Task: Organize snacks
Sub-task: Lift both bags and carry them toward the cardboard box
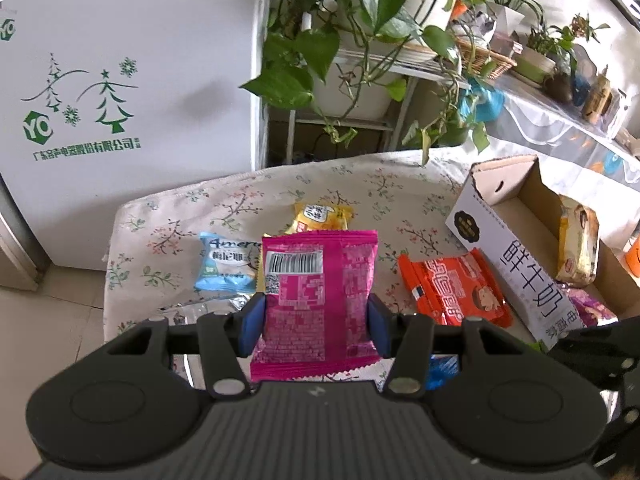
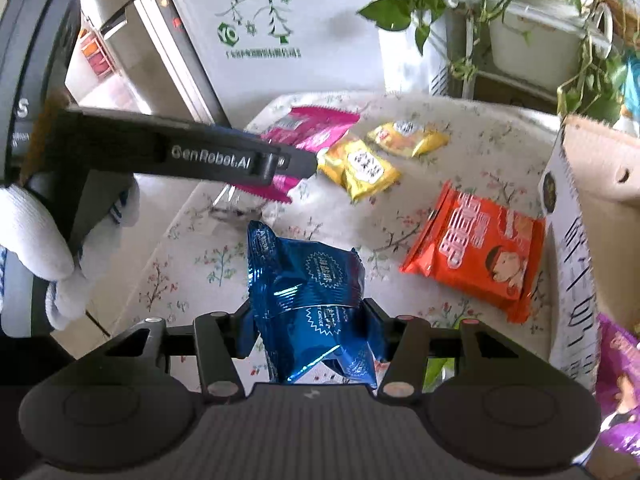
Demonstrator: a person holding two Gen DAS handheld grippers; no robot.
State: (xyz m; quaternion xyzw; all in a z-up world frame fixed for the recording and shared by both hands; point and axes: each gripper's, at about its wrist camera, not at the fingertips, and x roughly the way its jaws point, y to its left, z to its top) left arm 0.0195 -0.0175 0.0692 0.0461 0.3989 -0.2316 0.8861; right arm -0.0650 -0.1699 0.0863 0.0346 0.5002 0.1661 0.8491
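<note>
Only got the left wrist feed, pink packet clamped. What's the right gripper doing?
Observer: The right gripper is shut on a blue foil packet.
Operator: Anything hidden behind my pink packet?
Observer: A near yellow packet, beside the far yellow packet you can see.
Operator: What's holding the left gripper?
Observer: A white-gloved hand grips its body.
</note>
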